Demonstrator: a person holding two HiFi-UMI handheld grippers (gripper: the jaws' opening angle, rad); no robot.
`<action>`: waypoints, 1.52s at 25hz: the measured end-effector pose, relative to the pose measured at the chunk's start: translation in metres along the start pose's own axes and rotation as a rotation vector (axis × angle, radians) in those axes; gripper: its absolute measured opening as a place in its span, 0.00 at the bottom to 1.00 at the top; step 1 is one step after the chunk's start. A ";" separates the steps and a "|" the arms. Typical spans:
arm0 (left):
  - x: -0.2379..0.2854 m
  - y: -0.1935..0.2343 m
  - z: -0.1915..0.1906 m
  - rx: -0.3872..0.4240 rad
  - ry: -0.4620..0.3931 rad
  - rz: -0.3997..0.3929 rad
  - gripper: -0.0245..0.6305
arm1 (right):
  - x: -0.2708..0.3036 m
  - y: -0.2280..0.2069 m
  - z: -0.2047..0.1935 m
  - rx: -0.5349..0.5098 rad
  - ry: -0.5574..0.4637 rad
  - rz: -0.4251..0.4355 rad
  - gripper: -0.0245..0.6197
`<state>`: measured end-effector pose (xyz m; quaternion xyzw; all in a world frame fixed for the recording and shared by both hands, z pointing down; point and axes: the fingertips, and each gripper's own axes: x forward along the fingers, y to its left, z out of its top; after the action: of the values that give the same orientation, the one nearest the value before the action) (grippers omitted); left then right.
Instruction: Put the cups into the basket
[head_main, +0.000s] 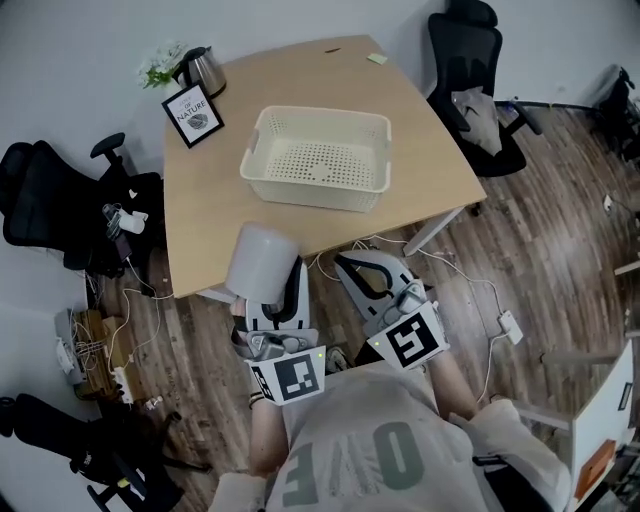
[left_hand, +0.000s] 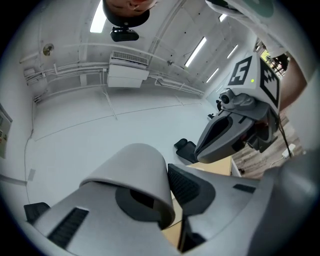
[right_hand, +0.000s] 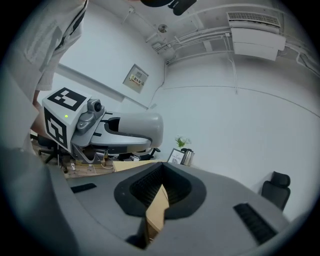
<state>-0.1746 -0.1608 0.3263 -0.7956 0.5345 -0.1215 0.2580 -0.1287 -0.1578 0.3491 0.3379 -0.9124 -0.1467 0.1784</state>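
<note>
A pale grey cup (head_main: 258, 256) is held in my left gripper (head_main: 270, 285), which is shut on it just in front of the table's near edge. In the left gripper view the cup (left_hand: 134, 175) fills the space between the jaws, mouth toward the camera. The cream perforated basket (head_main: 372, 180) sits empty in the middle of the wooden table (head_main: 200, 215), beyond the cup. My right gripper (head_main: 366, 272) hangs beside the left one, shut with nothing in it. In the right gripper view its pads (right_hand: 145, 187) nearly meet, and the cup (right_hand: 142, 127) shows at the left.
A framed sign (head_main: 192, 113), a metal kettle (head_main: 204, 70) and small flowers (head_main: 160, 64) stand at the table's far left corner. A yellow-green note (head_main: 376, 58) lies at the far right edge. Black office chairs (head_main: 470, 70) and floor cables (head_main: 455, 270) flank the table.
</note>
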 end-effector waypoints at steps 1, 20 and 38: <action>0.006 -0.002 -0.002 -0.008 0.005 -0.009 0.13 | 0.001 -0.006 -0.002 -0.004 0.007 -0.007 0.04; 0.214 0.000 -0.036 0.012 0.141 0.116 0.13 | 0.080 -0.197 -0.083 -0.011 0.000 0.112 0.04; 0.299 0.014 -0.069 0.043 0.259 0.046 0.13 | 0.118 -0.258 -0.110 -0.086 -0.014 0.172 0.04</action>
<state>-0.0985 -0.4571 0.3518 -0.7550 0.5787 -0.2289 0.2066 -0.0203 -0.4411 0.3735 0.2492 -0.9321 -0.1720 0.1985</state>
